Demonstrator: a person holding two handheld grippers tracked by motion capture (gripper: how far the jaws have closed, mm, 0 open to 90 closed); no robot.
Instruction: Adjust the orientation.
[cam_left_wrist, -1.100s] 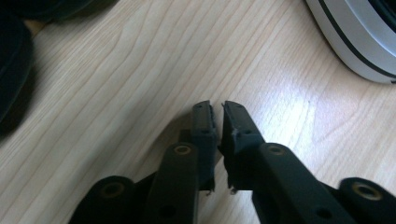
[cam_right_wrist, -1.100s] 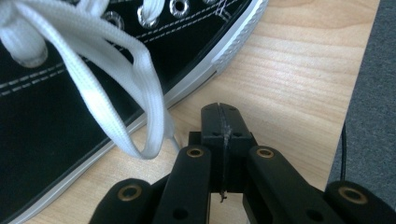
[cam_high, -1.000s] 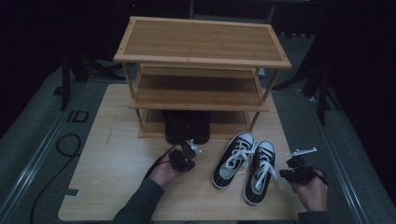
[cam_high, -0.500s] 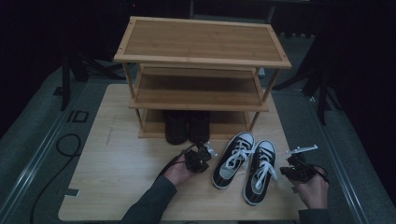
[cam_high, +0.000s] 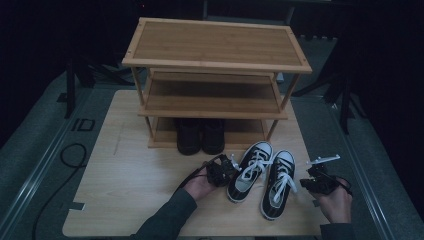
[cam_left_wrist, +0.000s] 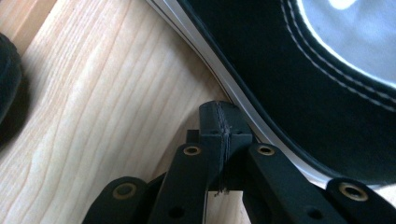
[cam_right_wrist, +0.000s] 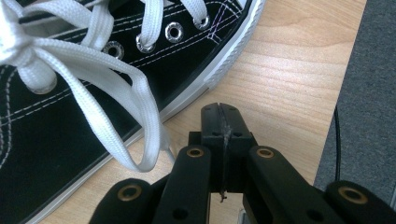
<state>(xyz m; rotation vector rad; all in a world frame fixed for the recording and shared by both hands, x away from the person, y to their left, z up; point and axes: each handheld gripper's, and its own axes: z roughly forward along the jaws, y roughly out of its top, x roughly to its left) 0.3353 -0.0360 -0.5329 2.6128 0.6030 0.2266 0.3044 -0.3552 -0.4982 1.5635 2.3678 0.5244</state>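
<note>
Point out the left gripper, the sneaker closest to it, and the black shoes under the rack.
left gripper (cam_high: 235, 167), high view, at its shut jaw tips beside the sneaker.
left sneaker (cam_high: 250, 170), high view, on its white laces.
black shoes (cam_high: 201, 136), high view, between the pair's toes on the bottom shelf.

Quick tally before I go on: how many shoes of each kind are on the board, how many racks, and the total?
Black-and-white lace-up sneakers: 2, side by side on the board in front of the rack
Dark shoes: 2, on the bottom shelf
Wooden shoe rack: 1, three tiers
Total: 5
</note>
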